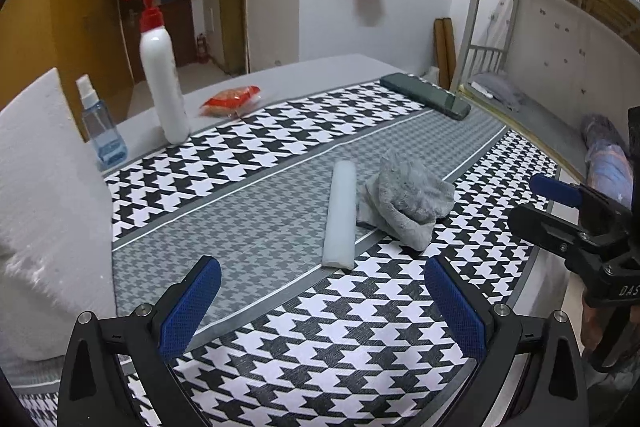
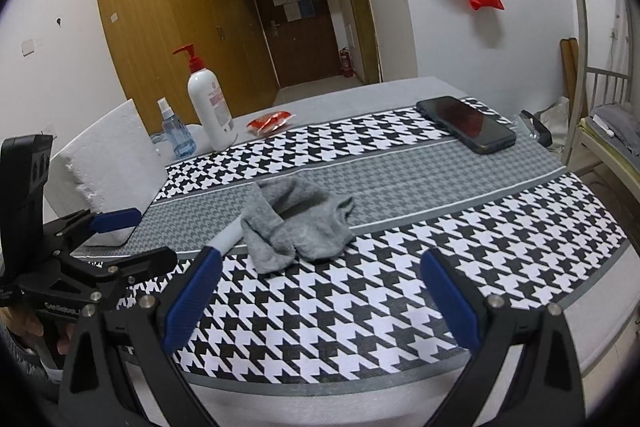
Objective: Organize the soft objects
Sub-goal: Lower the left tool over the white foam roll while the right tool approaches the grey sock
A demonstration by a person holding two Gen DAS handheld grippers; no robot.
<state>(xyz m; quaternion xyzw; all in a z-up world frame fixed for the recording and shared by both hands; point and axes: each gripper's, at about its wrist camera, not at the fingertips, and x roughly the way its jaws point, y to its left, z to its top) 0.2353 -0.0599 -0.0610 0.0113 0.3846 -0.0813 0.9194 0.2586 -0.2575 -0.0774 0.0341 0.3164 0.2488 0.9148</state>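
Observation:
A crumpled grey sock (image 1: 404,201) lies on the houndstooth table mat (image 1: 280,147), touching a pale foam stick (image 1: 340,215) on its left. In the right wrist view the sock (image 2: 296,227) covers most of the stick (image 2: 229,238). My left gripper (image 1: 322,301) is open and empty, just short of the stick's near end. My right gripper (image 2: 320,291) is open and empty, a little in front of the sock. The right gripper also shows at the right edge of the left wrist view (image 1: 560,211), and the left gripper at the left of the right wrist view (image 2: 120,239).
A white foam block (image 1: 44,211) stands at the left. A white pump bottle (image 1: 162,83), a small blue spray bottle (image 1: 100,131) and a red packet (image 1: 232,101) sit at the back left. A dark phone (image 2: 466,125) lies at the back right. A metal bunk bed (image 1: 560,27) stands to the right.

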